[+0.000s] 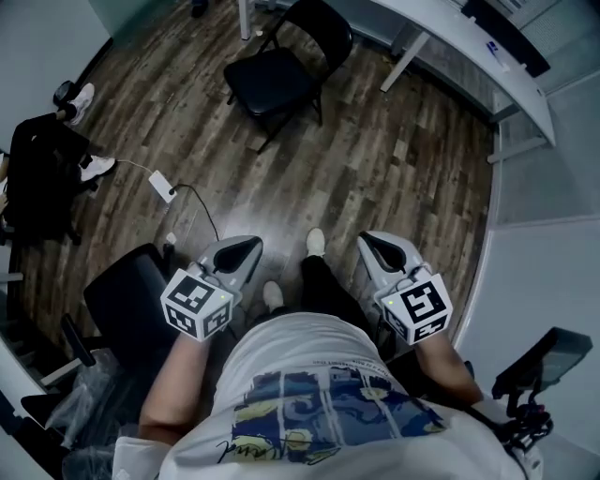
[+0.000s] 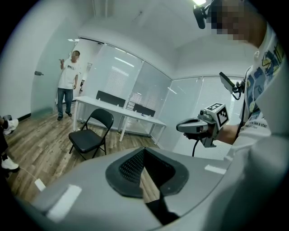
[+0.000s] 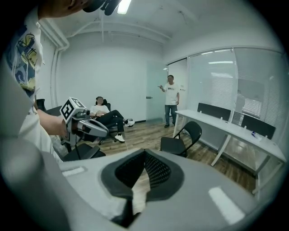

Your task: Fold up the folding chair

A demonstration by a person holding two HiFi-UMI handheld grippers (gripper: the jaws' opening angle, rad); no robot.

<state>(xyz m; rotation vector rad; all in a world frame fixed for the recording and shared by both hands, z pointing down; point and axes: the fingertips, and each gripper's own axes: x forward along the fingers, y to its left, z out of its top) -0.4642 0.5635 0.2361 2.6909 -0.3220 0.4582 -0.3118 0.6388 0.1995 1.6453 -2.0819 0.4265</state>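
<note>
Head view: one folding chair [image 1: 281,75] stands unfolded on the wood floor, beside one white desk [image 1: 450,28]. It is well apart from the left hand-held gripper [image 1: 246,246] and the right hand-held gripper [image 1: 370,242].

Left gripper view: jaws together, nothing between them. One standing person [image 2: 67,81] is by the desk.

Right gripper view: jaws together, nothing between them. One seated person [image 3: 106,116] is at the far wall.

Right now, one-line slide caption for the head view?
Empty, shut left gripper and right gripper; black folding chair stands unfolded ahead on wood floor by white desk.
</note>
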